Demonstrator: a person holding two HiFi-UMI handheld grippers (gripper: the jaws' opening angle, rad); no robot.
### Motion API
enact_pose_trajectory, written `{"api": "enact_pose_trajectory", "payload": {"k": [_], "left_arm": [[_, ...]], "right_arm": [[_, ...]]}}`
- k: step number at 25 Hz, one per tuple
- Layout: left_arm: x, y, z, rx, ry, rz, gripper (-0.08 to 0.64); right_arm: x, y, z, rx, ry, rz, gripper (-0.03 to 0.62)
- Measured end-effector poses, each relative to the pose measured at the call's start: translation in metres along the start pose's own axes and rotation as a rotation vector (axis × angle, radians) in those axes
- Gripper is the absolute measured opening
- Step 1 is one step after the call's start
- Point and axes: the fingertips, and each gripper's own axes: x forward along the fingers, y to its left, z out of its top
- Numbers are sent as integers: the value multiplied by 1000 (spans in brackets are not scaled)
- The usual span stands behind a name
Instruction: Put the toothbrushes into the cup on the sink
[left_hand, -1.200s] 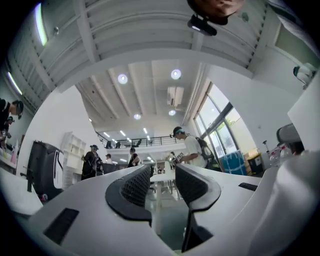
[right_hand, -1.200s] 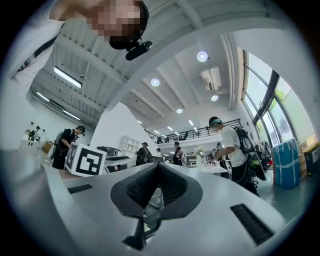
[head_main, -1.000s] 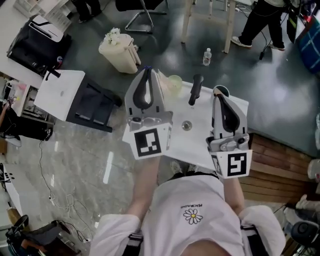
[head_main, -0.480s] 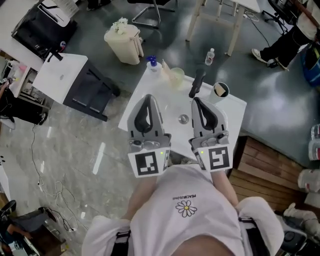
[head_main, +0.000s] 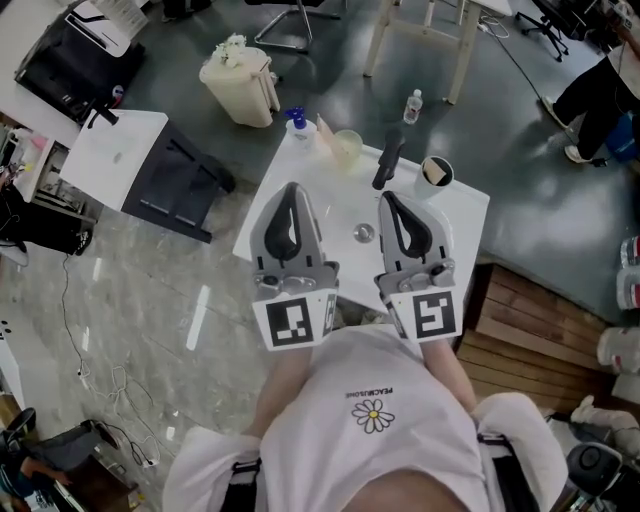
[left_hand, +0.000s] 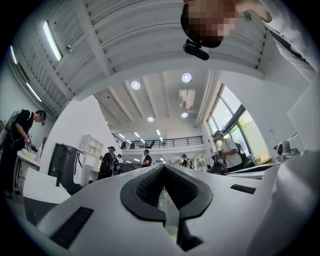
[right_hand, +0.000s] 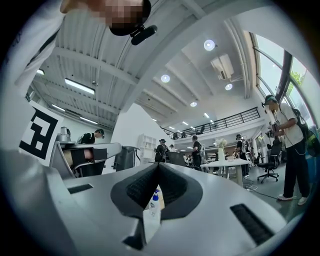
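Observation:
The white sink top (head_main: 455, 235) carries a dark-rimmed cup (head_main: 433, 172) at its far right and a clear cup (head_main: 347, 146) at the far edge. Something pale shows inside each cup, but I cannot tell whether it is a toothbrush. Both grippers are held side by side close to the person's chest, over the sink's near edge. My left gripper (head_main: 290, 190) (left_hand: 164, 167) is shut on nothing. My right gripper (head_main: 392, 198) (right_hand: 157, 165) is shut too, with nothing between its pads. Both point level across the room, away from the cups.
A black faucet (head_main: 387, 160) stands between the two cups, with the drain (head_main: 364, 233) in front of it. A blue-capped bottle (head_main: 294, 122) sits at the sink's far left corner. A bin (head_main: 240, 80) and a dark cart (head_main: 175, 180) stand on the floor to the left.
Both grippers have drawn back toward the person's chest and now sit level side by side. The right one came in from over the dark-rimmed cup, which is now uncovered.

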Motion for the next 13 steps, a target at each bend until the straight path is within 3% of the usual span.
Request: {"api": "enact_pose_trajectory", "payload": {"k": [4, 9, 13], "left_arm": [[0, -1, 0, -22, 9, 7, 15], [-2, 1, 1, 25, 4, -7, 15], [-3, 2, 0, -16, 15, 3, 15]], "right_arm": [[3, -1, 3, -6, -14, -1, 12], [5, 1, 8, -10, -27, -2, 12], [4, 2, 6, -8, -18, -3, 12]]}}
